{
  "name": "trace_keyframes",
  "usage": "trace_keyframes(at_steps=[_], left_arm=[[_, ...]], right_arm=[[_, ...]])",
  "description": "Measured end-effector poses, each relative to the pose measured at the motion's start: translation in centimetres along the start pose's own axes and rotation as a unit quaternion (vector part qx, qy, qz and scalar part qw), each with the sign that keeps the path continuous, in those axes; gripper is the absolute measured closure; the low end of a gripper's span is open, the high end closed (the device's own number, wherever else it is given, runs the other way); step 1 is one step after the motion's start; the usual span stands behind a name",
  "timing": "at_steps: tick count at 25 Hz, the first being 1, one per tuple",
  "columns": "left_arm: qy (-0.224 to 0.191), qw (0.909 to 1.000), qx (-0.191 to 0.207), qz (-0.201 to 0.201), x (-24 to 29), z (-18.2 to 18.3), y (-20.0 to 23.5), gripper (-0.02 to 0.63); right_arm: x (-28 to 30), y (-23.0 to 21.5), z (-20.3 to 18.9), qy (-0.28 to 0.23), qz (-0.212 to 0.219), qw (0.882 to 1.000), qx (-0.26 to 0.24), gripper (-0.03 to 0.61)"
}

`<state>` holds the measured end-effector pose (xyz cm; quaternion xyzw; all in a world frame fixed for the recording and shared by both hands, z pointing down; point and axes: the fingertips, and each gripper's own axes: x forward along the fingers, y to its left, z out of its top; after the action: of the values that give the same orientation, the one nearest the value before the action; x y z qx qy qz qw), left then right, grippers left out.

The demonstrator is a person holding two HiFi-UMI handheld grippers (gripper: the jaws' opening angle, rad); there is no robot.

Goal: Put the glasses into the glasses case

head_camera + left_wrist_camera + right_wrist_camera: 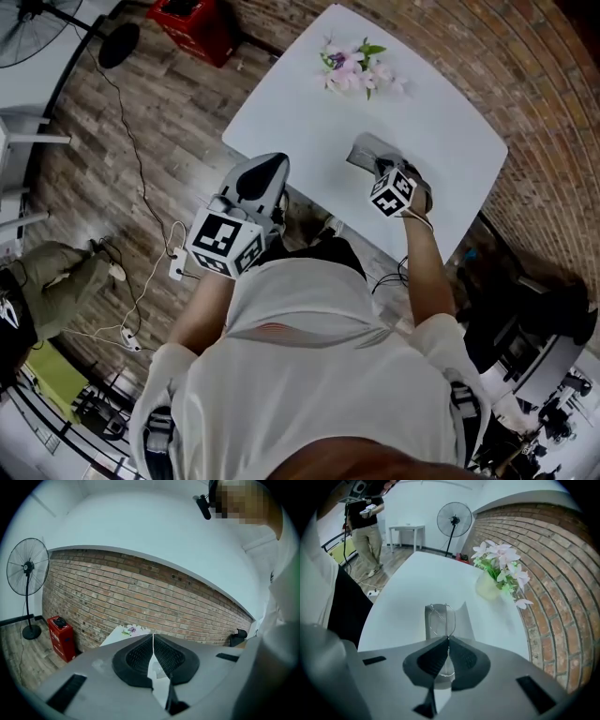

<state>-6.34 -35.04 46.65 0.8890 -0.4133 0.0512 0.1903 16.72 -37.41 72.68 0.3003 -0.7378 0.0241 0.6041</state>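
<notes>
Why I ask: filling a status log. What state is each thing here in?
Glasses case: open, lid up, on the table.
Glasses: gripped, over the case.
Right claw: shut on the glasses.
Left claw: shut, empty, off the table.
Flowers: upright in their vase.
Fan: standing; running or not, cannot tell.

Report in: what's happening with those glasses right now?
Left gripper shut, empty. Right gripper shut on glasses, over open glasses case. Flowers well clear.
</notes>
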Motion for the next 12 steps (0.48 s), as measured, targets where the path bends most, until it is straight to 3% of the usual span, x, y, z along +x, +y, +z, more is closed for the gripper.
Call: trace_keyframes(at_steps=[12], left_arm=[[0.001, 1.0, 0.002, -0.001, 0.2, 0.4, 0.6, 0.595]], right_arm=[[1.9, 0.8, -0.1, 0.036, 0.02, 0.999, -0.024, 0.518]])
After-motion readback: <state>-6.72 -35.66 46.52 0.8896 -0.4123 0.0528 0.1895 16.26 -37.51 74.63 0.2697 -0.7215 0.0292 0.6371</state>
